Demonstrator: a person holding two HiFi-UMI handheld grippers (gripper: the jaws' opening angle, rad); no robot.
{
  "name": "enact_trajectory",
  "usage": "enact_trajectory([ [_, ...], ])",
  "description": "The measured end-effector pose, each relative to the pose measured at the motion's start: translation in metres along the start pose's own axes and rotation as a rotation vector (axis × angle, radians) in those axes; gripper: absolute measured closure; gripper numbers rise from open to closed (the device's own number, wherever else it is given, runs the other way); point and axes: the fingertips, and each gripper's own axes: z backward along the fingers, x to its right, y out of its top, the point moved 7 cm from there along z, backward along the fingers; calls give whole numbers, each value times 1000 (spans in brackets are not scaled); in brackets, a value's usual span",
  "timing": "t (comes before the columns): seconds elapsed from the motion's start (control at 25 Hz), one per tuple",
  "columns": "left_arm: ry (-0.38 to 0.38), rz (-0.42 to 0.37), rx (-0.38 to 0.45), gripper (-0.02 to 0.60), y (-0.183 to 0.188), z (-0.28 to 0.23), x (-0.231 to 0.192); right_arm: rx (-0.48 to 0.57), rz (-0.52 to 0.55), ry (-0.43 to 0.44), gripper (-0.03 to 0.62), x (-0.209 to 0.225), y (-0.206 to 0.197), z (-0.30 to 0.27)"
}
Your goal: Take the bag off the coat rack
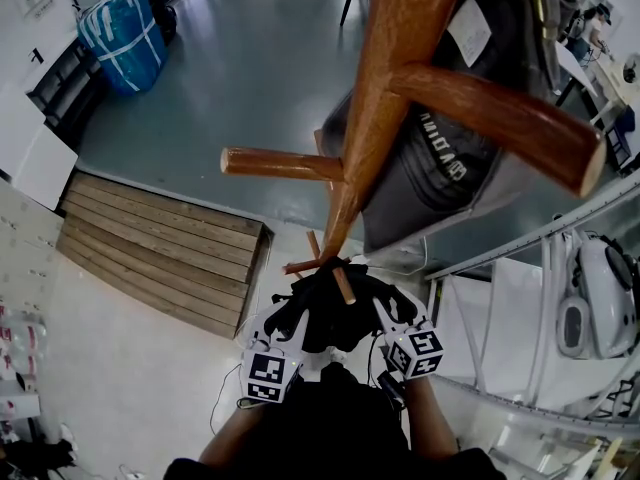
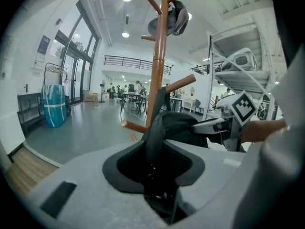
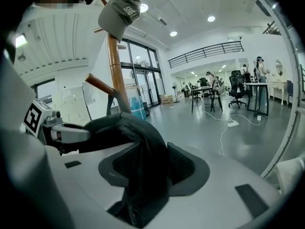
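Note:
A black bag [image 1: 325, 313] hangs on a low peg [image 1: 342, 283] of the wooden coat rack [image 1: 385, 88], straight below me. Both grippers reach into it from the near side. My left gripper [image 1: 290, 313] has a fold of the bag [image 2: 176, 125] running down between its jaws, and the left gripper [image 2: 159, 175] looks pinched on that fold. The right gripper [image 1: 385, 308] straddles another fold of the bag [image 3: 128, 132]. In its own view the right gripper [image 3: 147, 180] stands wide, with its right pad clear of the fabric. A grey cap [image 3: 120, 12] hangs on a top peg.
Pegs of the rack stick out towards me at several heights [image 1: 500, 118]. A metal shelf frame [image 1: 560, 268] with a white appliance [image 1: 590, 298] stands close on the right. A wooden step [image 1: 160, 238] lies to the left, and a blue wrapped bundle [image 1: 125, 33] stands far left.

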Motion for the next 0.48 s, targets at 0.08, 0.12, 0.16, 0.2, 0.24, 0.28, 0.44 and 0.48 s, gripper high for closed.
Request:
enact_trajectory([
  [0.08,2,-9,-1,465,1,0,0,-7,19,-18,438,-2,0,1],
  [0.12,1,-12,-1,466,1,0,-1,-7,22,-26,446,-3,0,1],
  [0.16,-2,-14,-1,472,1,0,-1,-7,22,-33,452,-4,-1,1],
  [0.2,-6,-18,-1,478,1,1,-2,-6,21,-39,456,-5,-1,1],
  [0.24,-10,-21,-1,483,2,1,-2,-5,19,-45,461,-6,-1,1],
  [0.28,-14,-24,-2,486,2,1,-2,-5,17,-50,464,-7,-1,2],
  [0.44,-18,-28,-5,494,3,1,0,-5,6,-56,482,-9,-2,4],
  [0.48,-20,-25,-5,495,3,1,0,-7,3,-56,485,-9,-2,5],
])
